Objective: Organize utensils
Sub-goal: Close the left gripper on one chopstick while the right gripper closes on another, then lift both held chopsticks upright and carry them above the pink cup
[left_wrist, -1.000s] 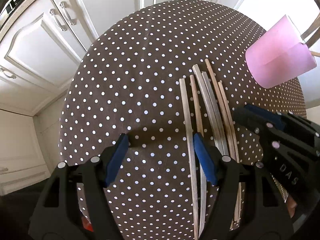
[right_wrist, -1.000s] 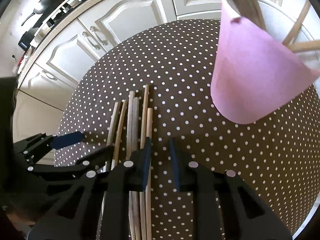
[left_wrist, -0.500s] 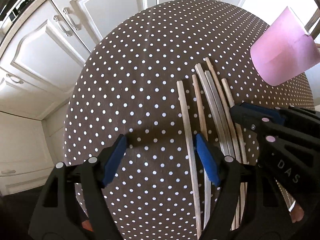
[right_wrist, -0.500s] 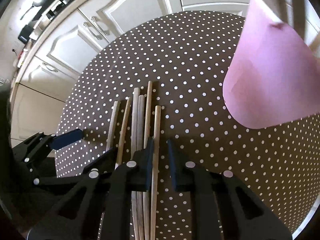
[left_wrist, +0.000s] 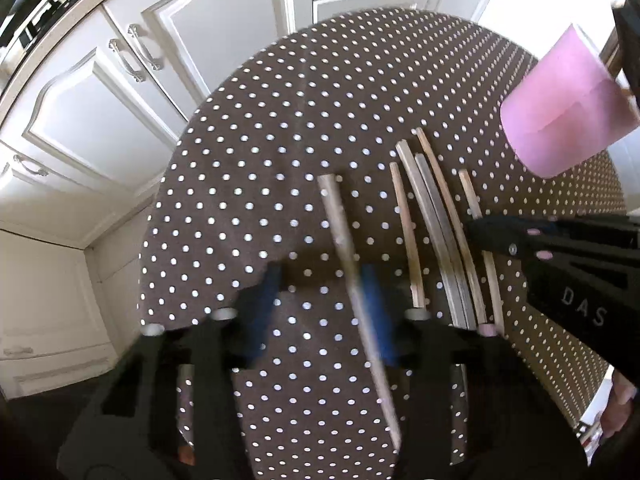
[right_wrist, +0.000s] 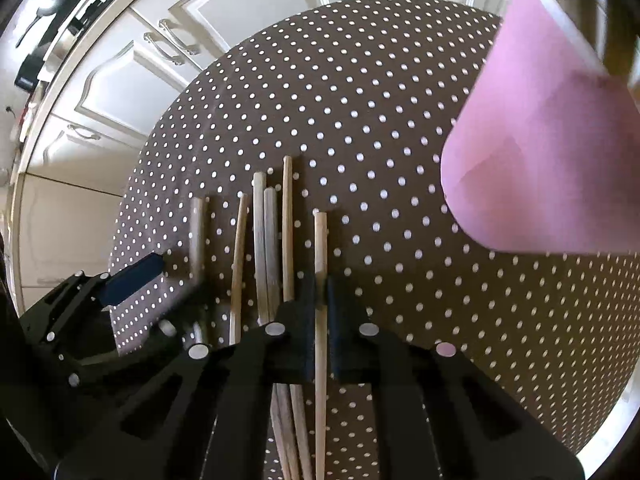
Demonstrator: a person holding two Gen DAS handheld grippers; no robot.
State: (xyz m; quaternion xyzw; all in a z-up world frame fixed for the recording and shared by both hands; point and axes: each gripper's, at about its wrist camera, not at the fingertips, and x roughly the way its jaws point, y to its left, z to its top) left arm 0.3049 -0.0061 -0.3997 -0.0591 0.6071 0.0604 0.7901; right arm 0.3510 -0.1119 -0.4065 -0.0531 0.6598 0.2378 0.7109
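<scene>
Several wooden utensil handles point(left_wrist: 432, 216) lie side by side on the polka-dot table point(left_wrist: 304, 120); they also show in the right wrist view point(right_wrist: 264, 240). My left gripper point(left_wrist: 320, 312) is open, with the leftmost handle point(left_wrist: 340, 232) lying between its blurred blue pads, close to the right pad. My right gripper point(right_wrist: 320, 308) is shut on the rightmost handle point(right_wrist: 320, 240). A pink holder point(right_wrist: 552, 152) stands at the right with utensils in it; it also shows in the left wrist view point(left_wrist: 560, 108).
White cabinet doors point(left_wrist: 120, 80) stand beyond the round table's far and left edge. The right gripper's black body point(left_wrist: 560, 264) lies just right of the left one. A hand point(left_wrist: 620, 404) shows at the lower right.
My right gripper has closed onto the rightmost handle. My left gripper has narrowed around the leftmost handle, which has shifted left, apart from the others.
</scene>
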